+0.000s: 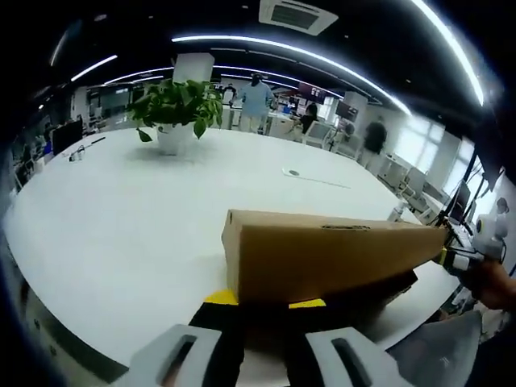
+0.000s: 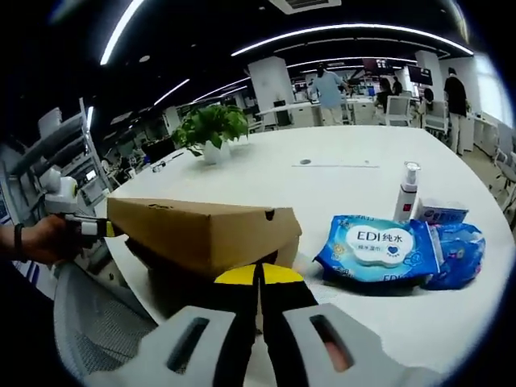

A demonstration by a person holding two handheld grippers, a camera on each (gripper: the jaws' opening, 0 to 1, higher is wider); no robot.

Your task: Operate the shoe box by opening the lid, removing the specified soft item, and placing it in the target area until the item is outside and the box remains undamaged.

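Sitting on the white table (image 1: pixel 121 234), near its edge: the cardboard shoe box (image 1: pixel 322 258), lid (image 1: pixel 339 234) tilting up off the dark base in the left gripper view. Gripping one end of that lid, the left gripper (image 1: pixel 262 305), yellow-tipped jaws pressing together on the cardboard edge with hardly a gap. Coming in at the far right end of the box in the same view, the other gripper with a hand behind it, touching the lid's corner.

Switching to the right gripper view: same shoe box (image 2: pixel 201 234) lying lengthways, lid (image 2: pixel 193 226) lifting at a slant. Clamping on the near corner, the right gripper (image 2: pixel 260 276), its yellow pads meeting with only a thin line between them, the lid edge just at the tips. Holding the far left end, the left gripper (image 2: pixel 89 227) in a person's hand (image 2: pixel 36 240).

Lying just right of the box on the table (image 2: pixel 339 185): a blue pack of wet wipes (image 2: pixel 379 250), a second blue pack (image 2: pixel 459 254) beside it, a small box (image 2: pixel 439 211) behind them and a slim pump bottle (image 2: pixel 407 192) standing upright. Standing further back, a potted plant (image 2: pixel 211 129), also showing far left in the left gripper view (image 1: pixel 177 109). Box contents staying hidden under the lid, so no telling what is inside. Waiting below the table edge, a grey mesh chair (image 2: pixel 97 322).
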